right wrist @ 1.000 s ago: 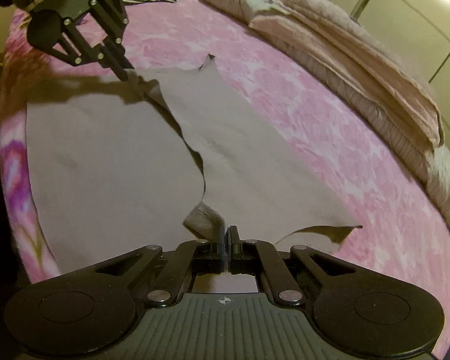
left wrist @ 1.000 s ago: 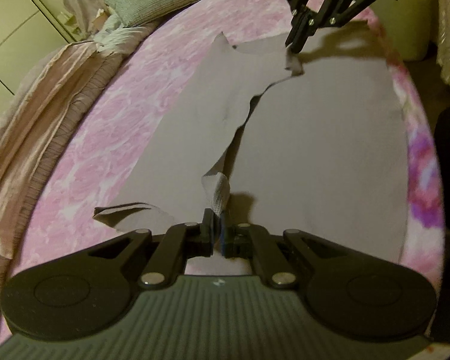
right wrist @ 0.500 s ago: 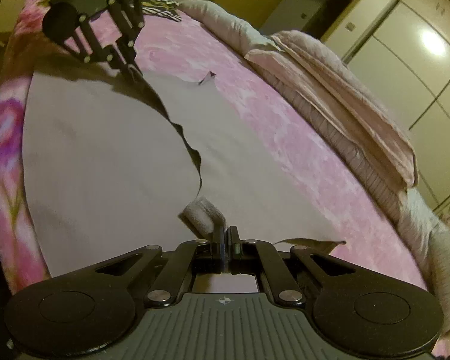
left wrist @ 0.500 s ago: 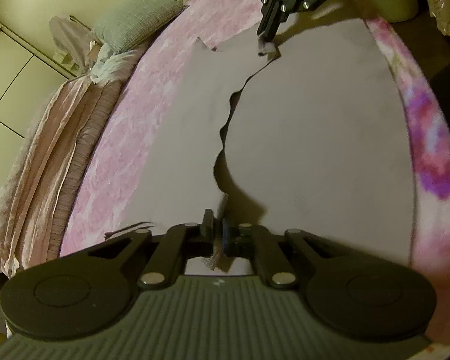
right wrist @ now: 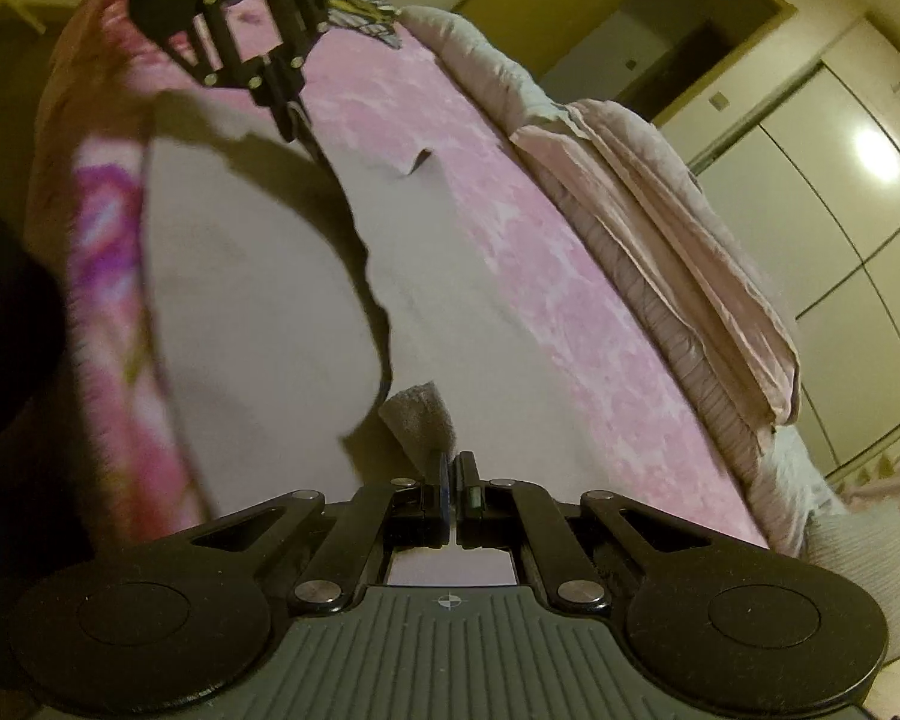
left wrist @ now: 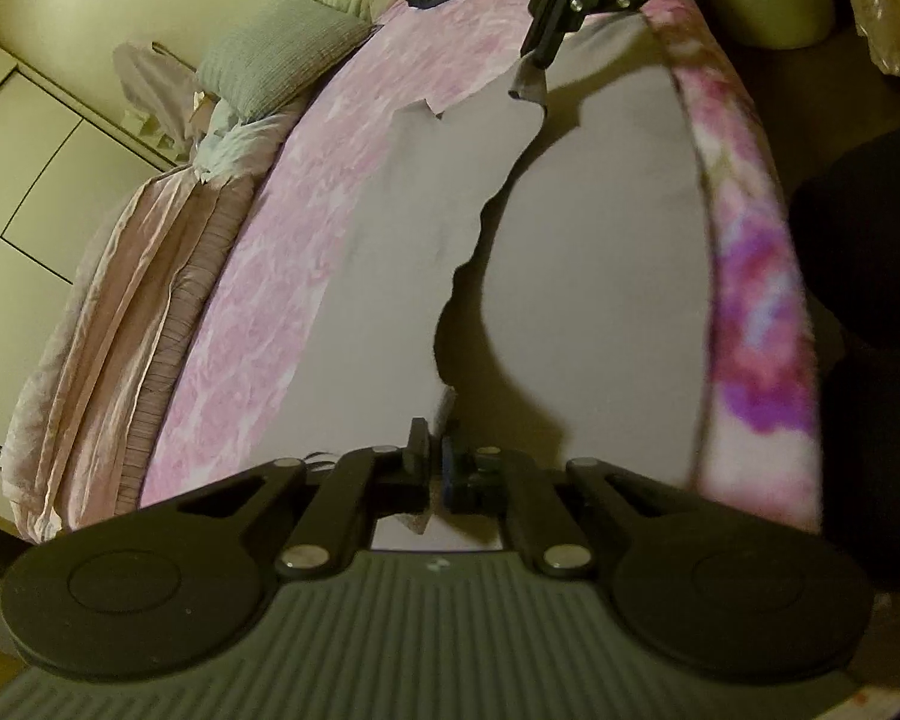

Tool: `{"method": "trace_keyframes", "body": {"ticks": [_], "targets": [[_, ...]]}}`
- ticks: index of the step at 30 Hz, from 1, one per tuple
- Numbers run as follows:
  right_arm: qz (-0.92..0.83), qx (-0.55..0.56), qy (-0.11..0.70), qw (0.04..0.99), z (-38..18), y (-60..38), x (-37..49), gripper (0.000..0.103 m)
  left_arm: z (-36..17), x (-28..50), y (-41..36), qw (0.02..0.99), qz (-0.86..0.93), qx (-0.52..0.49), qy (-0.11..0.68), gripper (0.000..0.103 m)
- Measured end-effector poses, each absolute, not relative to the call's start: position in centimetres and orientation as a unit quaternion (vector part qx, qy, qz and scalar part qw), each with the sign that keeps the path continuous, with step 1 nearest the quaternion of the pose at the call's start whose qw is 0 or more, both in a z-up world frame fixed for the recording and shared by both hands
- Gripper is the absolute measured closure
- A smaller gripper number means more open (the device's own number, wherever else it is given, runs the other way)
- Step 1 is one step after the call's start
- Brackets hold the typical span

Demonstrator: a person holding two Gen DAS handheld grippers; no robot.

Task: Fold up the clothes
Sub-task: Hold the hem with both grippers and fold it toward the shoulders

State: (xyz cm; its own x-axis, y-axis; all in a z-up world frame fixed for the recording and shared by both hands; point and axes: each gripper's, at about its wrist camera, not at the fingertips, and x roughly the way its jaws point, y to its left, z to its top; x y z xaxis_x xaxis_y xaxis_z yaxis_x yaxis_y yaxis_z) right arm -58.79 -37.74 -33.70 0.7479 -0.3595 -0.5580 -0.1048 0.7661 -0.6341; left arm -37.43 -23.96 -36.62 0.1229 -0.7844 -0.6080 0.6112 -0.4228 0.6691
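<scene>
A bed (left wrist: pixel 306 252) with a pink patterned cover filled most of both views, and one grey garment (left wrist: pixel 600 300) was spread flat on it, close to the near edge of the mattress. One layer of the garment was seen lifted along a ragged edge running between the two grippers, with a dark shadow cast beneath it. A crumpled pinkish quilt (right wrist: pixel 678 252) was bunched along the far side of the bed, leaving a broad band of bare cover between it and the garment. One grey pillow (left wrist: pixel 276 60) was seen at the head end. White cupboard doors (right wrist: pixel 840 228) lined the wall beyond. No writing or brand could be read anywhere.

Two grippers were counted. The left gripper (left wrist: pixel 433 450) was pressed together on a corner of the garment, the cloth seen pinched between its fingers. The right gripper (right wrist: pixel 455 474) was likewise closed on a ribbed hem corner of the garment. Each gripper appeared in the other's view, at the far end of the lifted edge.
</scene>
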Motion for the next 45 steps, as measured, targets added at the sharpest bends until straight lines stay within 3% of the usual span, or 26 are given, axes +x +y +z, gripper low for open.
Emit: {"method": "trace_keyframes", "body": {"ticks": [12,16,17,22,23,25,45], "targets": [[-0.074,-0.335,0.405,0.848,-35.7,-33.9,-60.8,0.103,-38.3,-38.4,-21.4,0.556,-0.649,0.517,-0.053,0.097],[-0.075,-0.345,0.398,0.847,-35.9,-33.2,-60.8,0.081,-38.1,-38.8,-20.8,0.562,-0.646,0.514,-0.056,0.090],[-0.074,-0.348,0.394,0.847,-36.0,-33.2,-60.6,0.080,-38.2,-38.8,-20.7,0.562,-0.645,0.515,-0.056,0.089],[-0.076,-0.354,0.390,0.847,-36.1,-32.9,-59.7,0.081,-38.5,-39.0,-20.9,0.563,-0.640,0.519,-0.062,0.089],[-0.078,-0.356,0.388,0.847,-36.0,-32.9,-59.7,0.088,-38.5,-39.0,-21.0,0.561,-0.640,0.521,-0.061,0.090],[-0.077,-0.358,0.390,0.845,-36.0,-32.9,-59.5,0.103,-38.5,-39.1,-21.0,0.558,-0.640,0.525,-0.062,0.100],[-0.077,-0.337,0.408,0.845,-36.9,-31.4,-61.5,0.103,-38.9,-41.6,-19.1,0.532,-0.651,0.538,-0.060,0.103]]}}
